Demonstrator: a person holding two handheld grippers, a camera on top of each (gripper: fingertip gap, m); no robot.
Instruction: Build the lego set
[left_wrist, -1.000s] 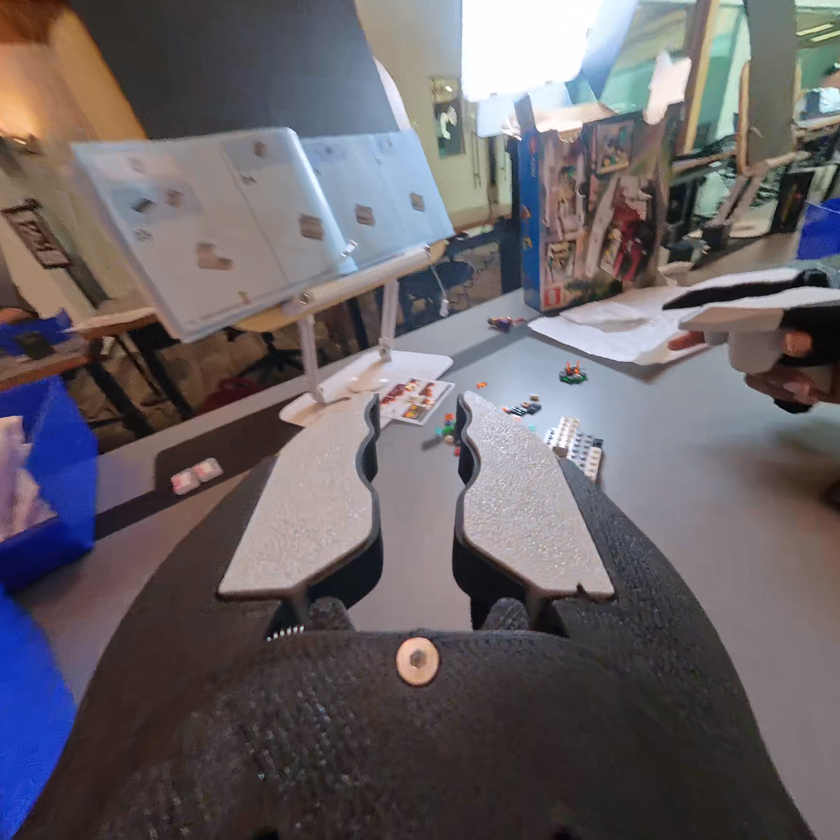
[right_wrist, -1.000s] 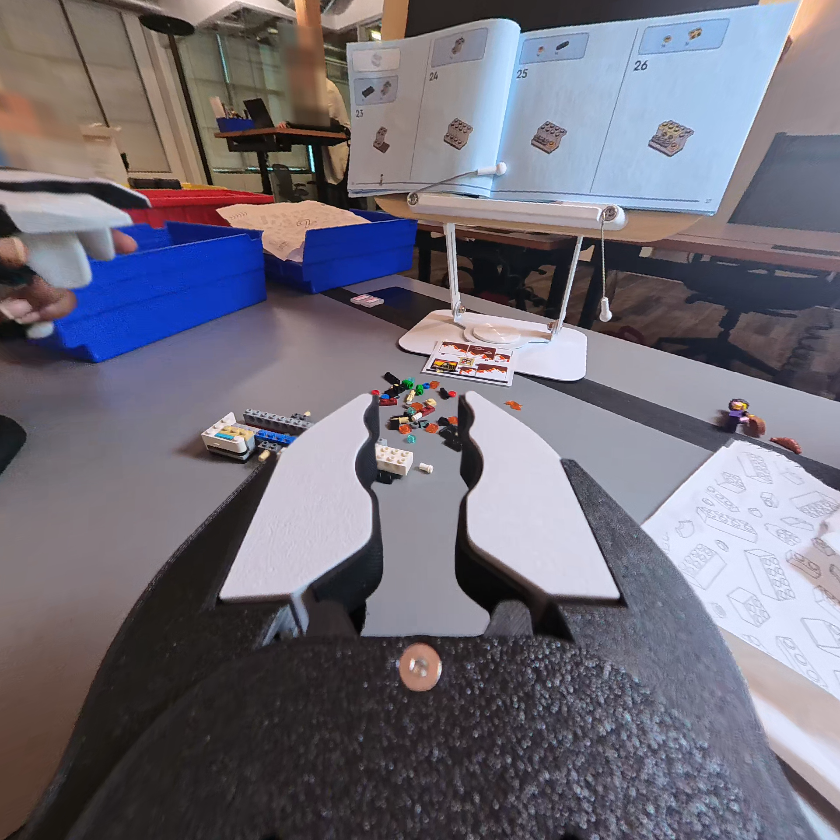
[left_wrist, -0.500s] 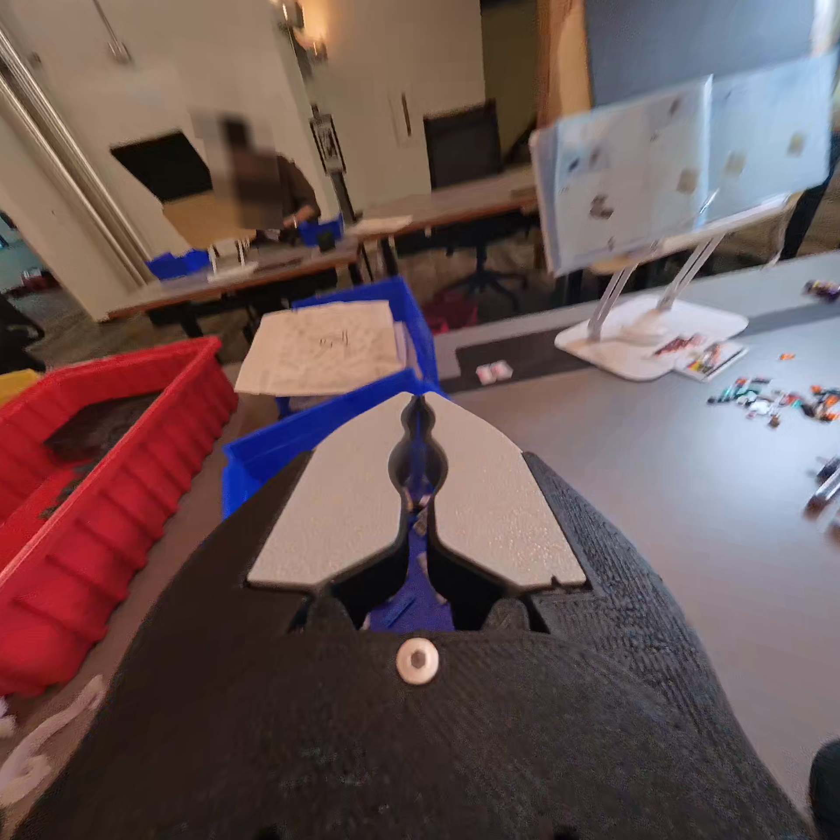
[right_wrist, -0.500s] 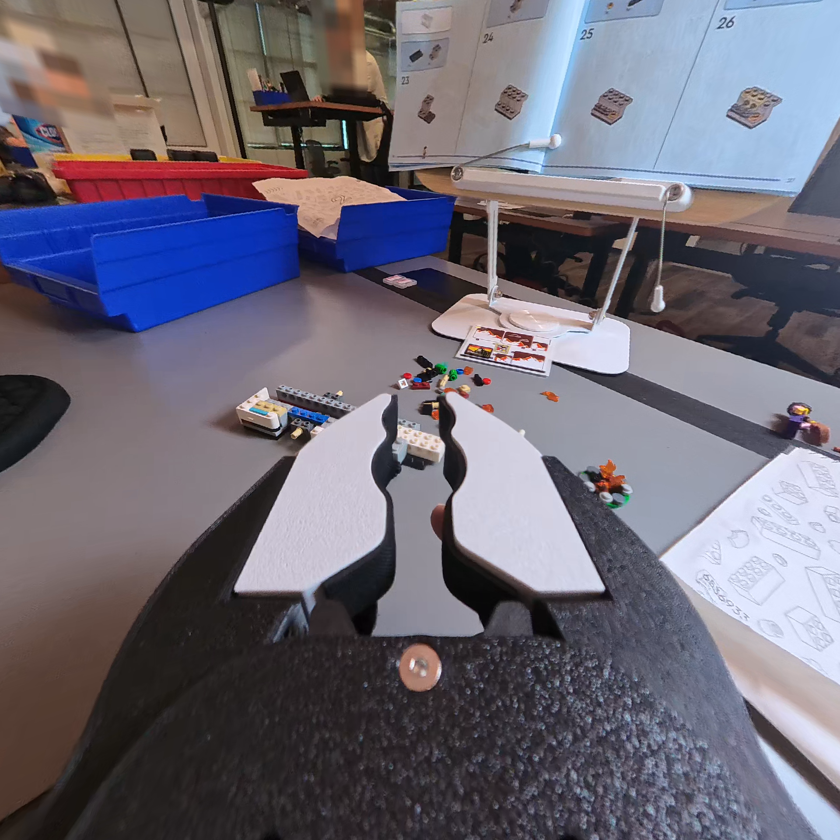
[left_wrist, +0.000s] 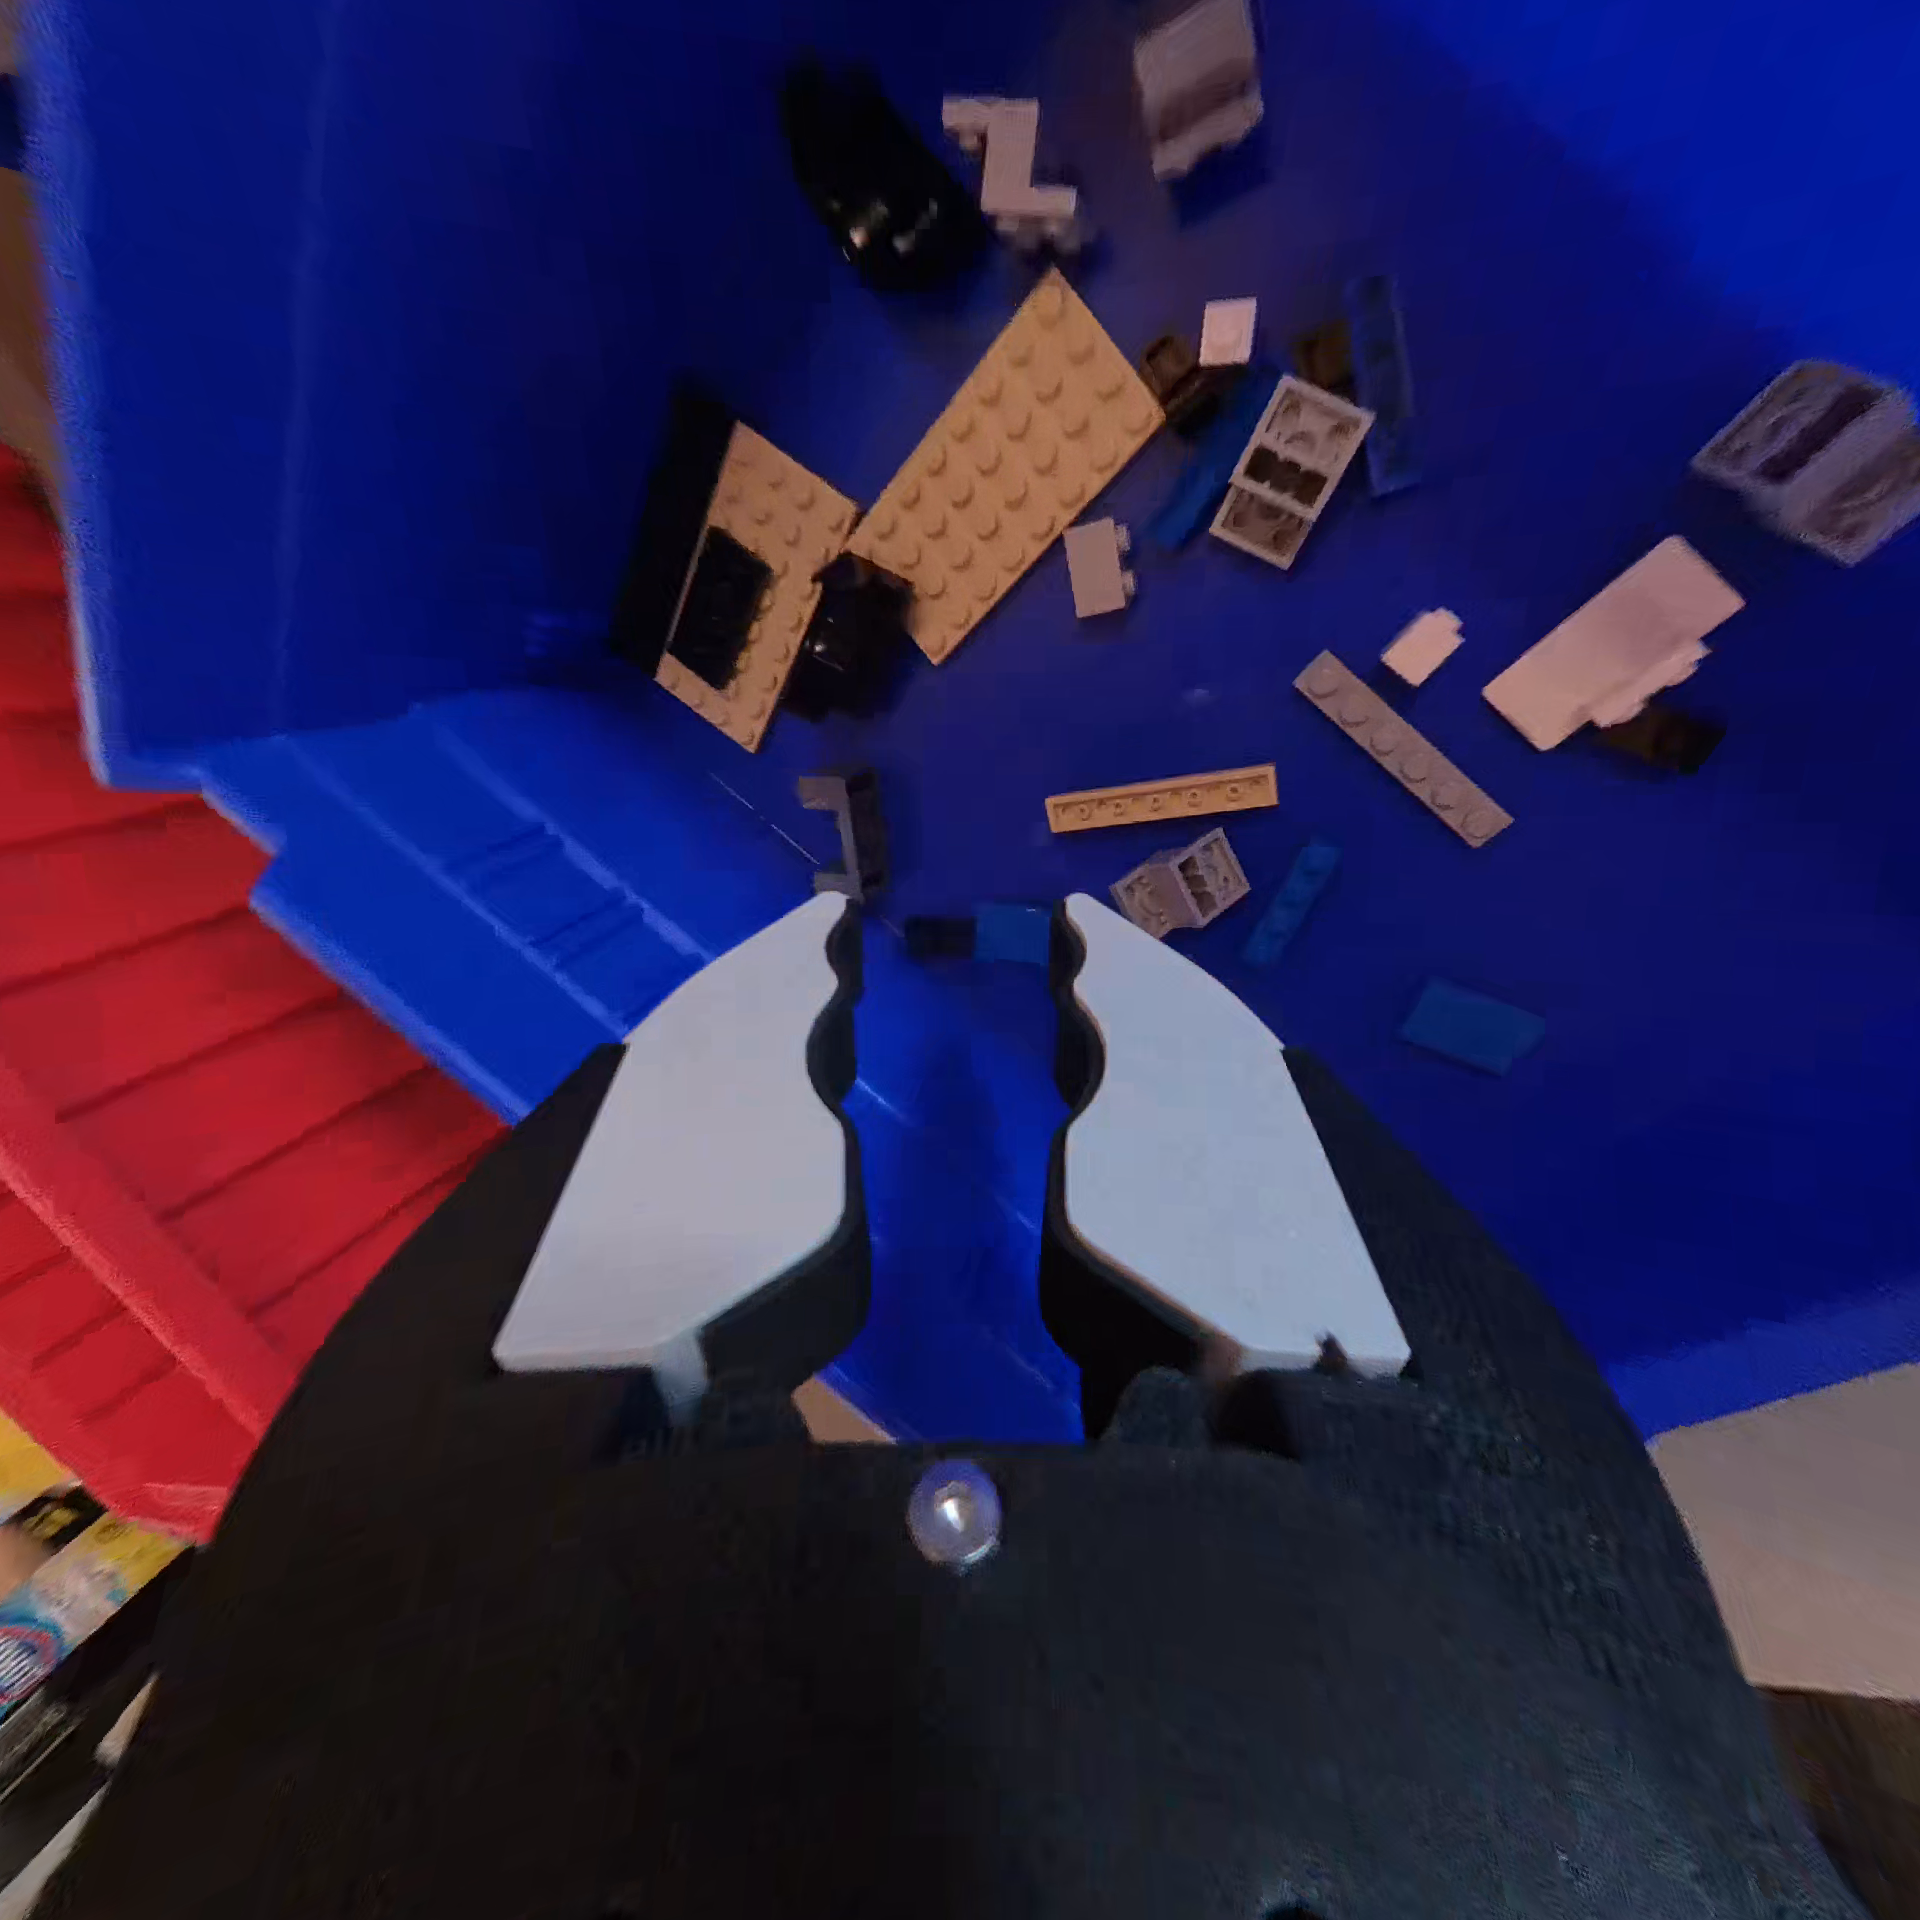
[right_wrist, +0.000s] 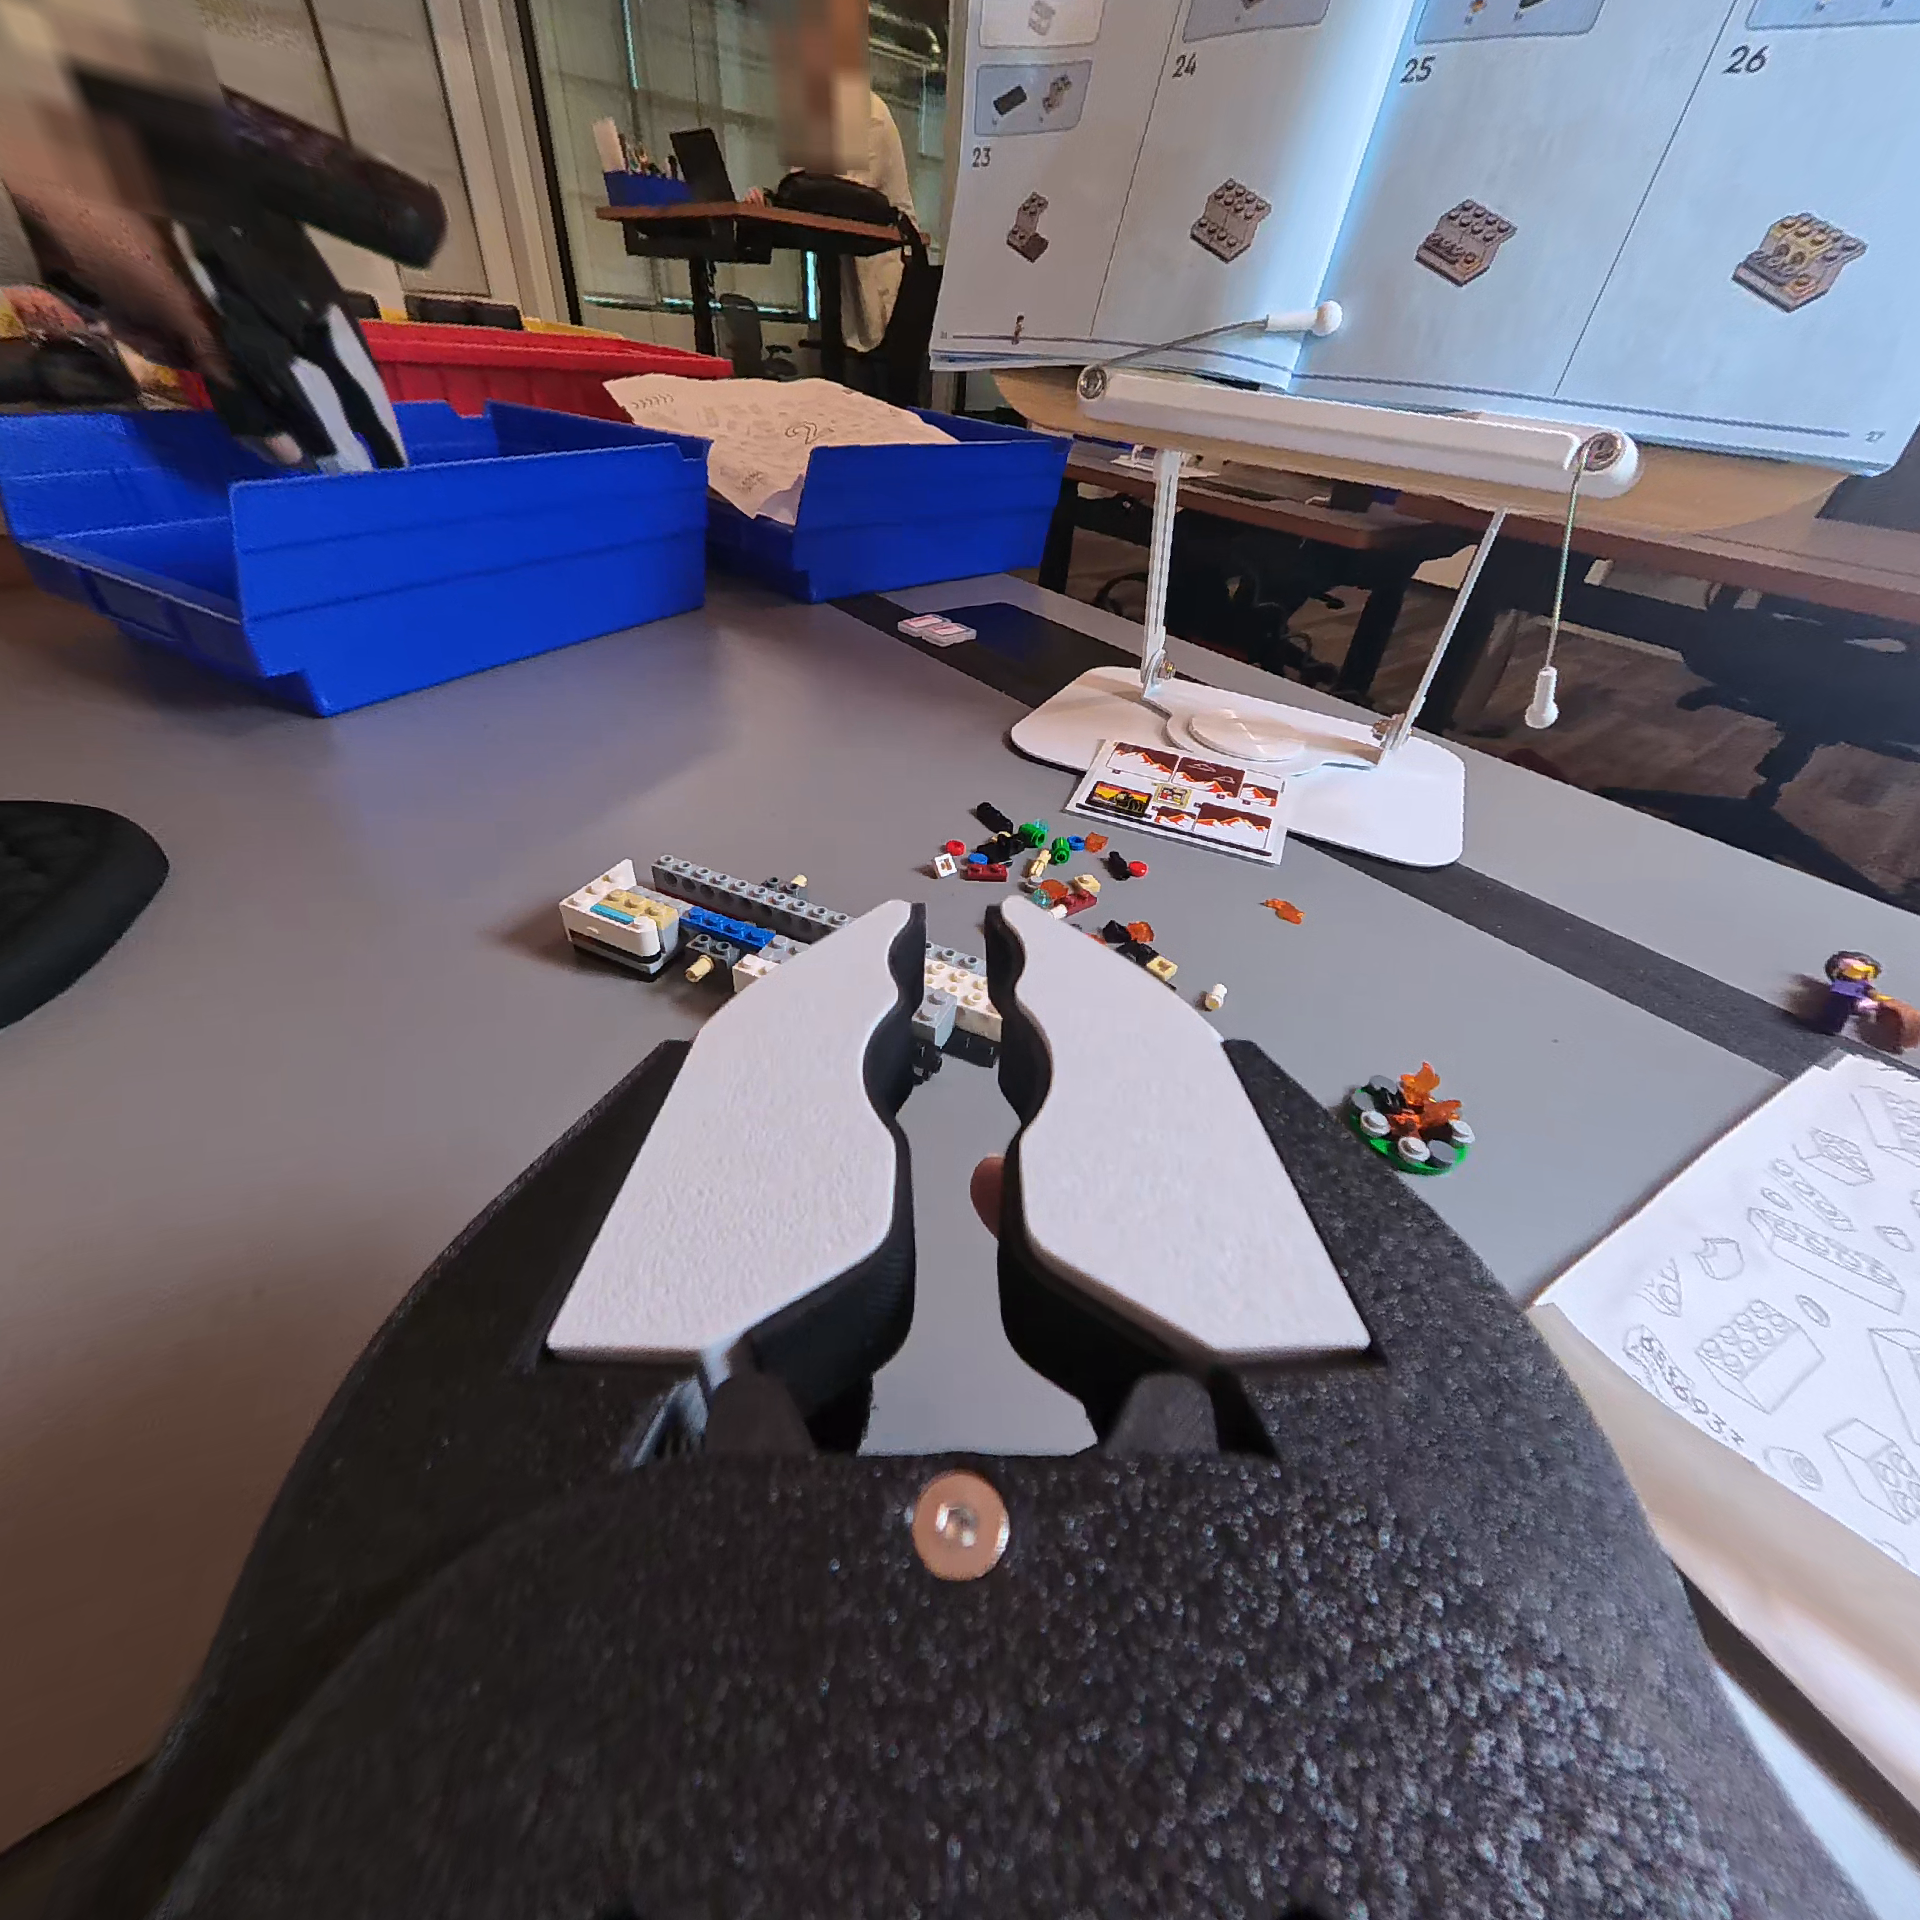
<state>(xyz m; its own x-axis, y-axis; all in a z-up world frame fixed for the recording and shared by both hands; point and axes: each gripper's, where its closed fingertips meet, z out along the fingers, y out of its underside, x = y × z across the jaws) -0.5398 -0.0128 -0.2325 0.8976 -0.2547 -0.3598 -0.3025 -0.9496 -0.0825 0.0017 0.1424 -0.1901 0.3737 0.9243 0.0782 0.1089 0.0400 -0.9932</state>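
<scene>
Currently, both tools are off the work and carry nothing.
Left gripper: fingers spread with a clear gap, nothing between them; pointed down into the blue bin, tips just above its floor.
Under the left tips: a small black piece touching a small blue piece, both on the bin floor.
Bin contents: large tan plate near the far wall; smaller tan plate with black parts on it, touching the large one's corner; narrow tan strip and grey strip toward the middle; loose grey, white, black and blue bricks scattered around.
Beside the bin: red bin, against its left side.
Right gripper: fingers parted by a narrow gap, gripping nothing; hovering low over the desk.
Lego build: partly built grey, blue and white assembly on the desk middle, just beyond the right tips.
Small parts: coloured pile between the assembly and the white stand base; sticker sheet resting at the base's front edge.
Instruction booklet: open on the stand, far side of the desk.
Right of the desk: green campfire piece, minifigure, printed paper bag at the right edge.
</scene>
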